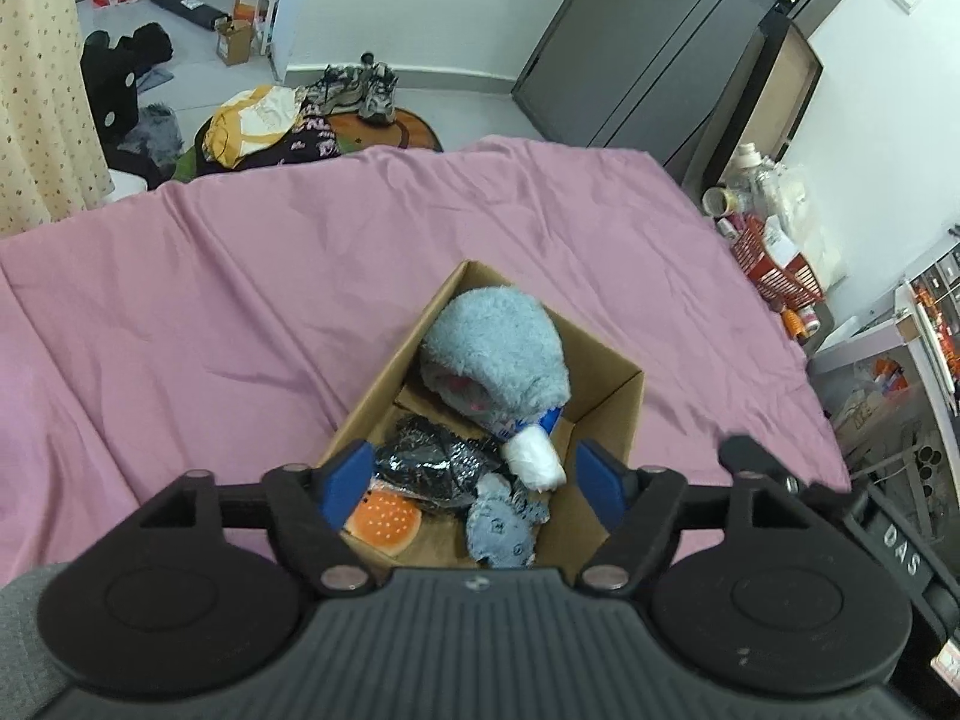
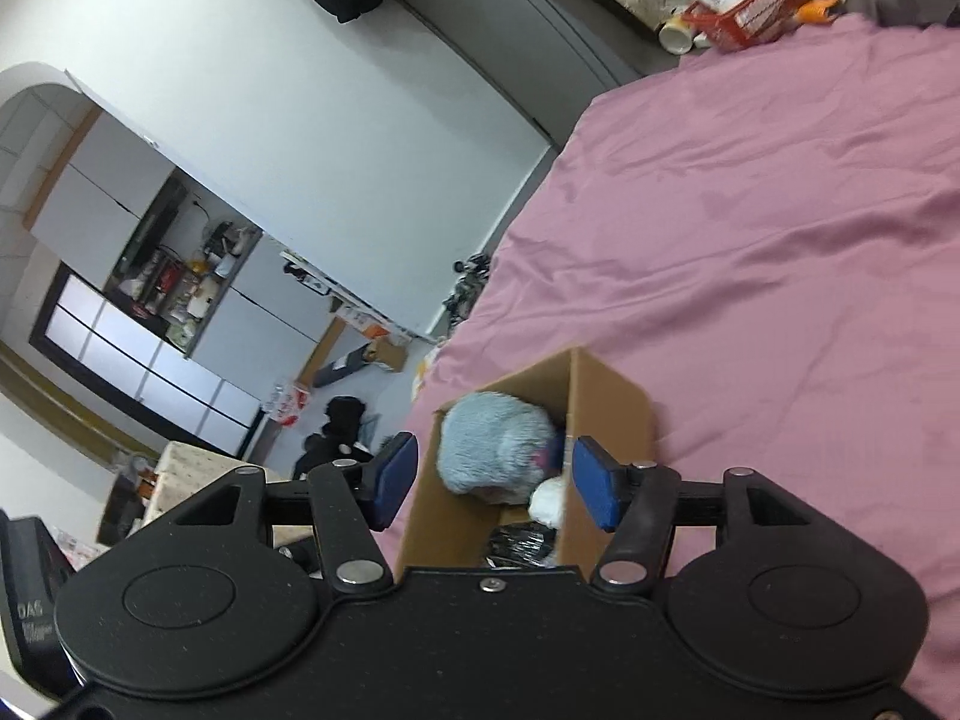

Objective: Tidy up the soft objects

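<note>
Both released: left gripper (image 1: pixel 474 480) and right gripper (image 2: pixel 489 489) straddle box (image 1: pixel 606 402); lift clear, avoid snagging blue plush (image 1: pixel 495 354).

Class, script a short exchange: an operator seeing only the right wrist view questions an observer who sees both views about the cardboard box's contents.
Operator: Under the big blue plush I see only a black shiny item. Anything else?
Observer: Yes, an orange bun-shaped toy lies in the near left corner of the box.
Operator: Anything more down there?
Observer: A small blue plush lies beside the bun, on its right.
</note>
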Motion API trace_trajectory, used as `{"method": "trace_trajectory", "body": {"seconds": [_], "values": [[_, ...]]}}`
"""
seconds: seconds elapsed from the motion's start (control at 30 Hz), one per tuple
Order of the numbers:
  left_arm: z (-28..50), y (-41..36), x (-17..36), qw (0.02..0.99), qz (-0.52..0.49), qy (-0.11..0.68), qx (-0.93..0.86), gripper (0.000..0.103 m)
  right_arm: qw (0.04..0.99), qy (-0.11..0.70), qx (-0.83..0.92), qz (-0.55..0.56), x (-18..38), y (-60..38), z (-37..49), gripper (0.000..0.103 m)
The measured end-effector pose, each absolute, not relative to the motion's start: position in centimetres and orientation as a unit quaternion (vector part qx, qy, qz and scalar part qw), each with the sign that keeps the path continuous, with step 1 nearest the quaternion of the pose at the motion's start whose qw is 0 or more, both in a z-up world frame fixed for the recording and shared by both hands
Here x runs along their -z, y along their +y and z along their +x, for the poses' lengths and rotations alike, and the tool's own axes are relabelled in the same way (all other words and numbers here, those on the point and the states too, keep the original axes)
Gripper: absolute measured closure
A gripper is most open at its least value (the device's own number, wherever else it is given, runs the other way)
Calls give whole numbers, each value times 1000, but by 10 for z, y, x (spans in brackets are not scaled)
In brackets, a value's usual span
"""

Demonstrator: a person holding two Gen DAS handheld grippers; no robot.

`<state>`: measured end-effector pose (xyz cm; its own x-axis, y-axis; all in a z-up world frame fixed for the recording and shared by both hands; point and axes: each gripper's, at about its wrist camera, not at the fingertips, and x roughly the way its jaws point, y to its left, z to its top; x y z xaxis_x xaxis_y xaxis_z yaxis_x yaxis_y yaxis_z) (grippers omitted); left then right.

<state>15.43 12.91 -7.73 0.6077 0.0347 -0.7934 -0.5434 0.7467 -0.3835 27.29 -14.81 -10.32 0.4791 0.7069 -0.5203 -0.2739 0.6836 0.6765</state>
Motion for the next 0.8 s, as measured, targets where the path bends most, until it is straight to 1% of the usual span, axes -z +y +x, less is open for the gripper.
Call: {"method": "trace_trajectory", "body": {"seconds": [0.1,0.2,0.27,0.4,0.47,0.53,0.57,0.7,0.73,0.77,0.8], "values": [[155,125,76,841,-308,411,-172,21,823,417,-289,255,94,-158,268,45],[156,119,75,842,-300,418,-164,21,825,422,-280,249,88,-167,263,43],[156,115,74,843,-294,421,-160,20,830,424,-275,237,83,-170,259,37],[154,110,68,846,-290,422,-152,19,838,421,-271,219,70,-174,252,35],[153,107,64,847,-283,424,-149,18,845,414,-267,211,64,-177,248,27],[152,103,60,851,-275,425,-142,14,850,407,-262,207,59,-181,244,21],[151,101,56,854,-267,424,-139,14,852,405,-261,205,57,-182,241,18],[145,94,45,861,-247,426,-129,13,863,402,-246,185,47,-184,227,10],[143,93,42,863,-242,424,-128,12,866,398,-242,181,44,-185,224,6],[141,90,38,869,-226,421,-129,12,870,393,-237,179,41,-186,219,4],[139,87,36,873,-213,420,-130,9,873,391,-234,176,39,-187,216,3]]}}
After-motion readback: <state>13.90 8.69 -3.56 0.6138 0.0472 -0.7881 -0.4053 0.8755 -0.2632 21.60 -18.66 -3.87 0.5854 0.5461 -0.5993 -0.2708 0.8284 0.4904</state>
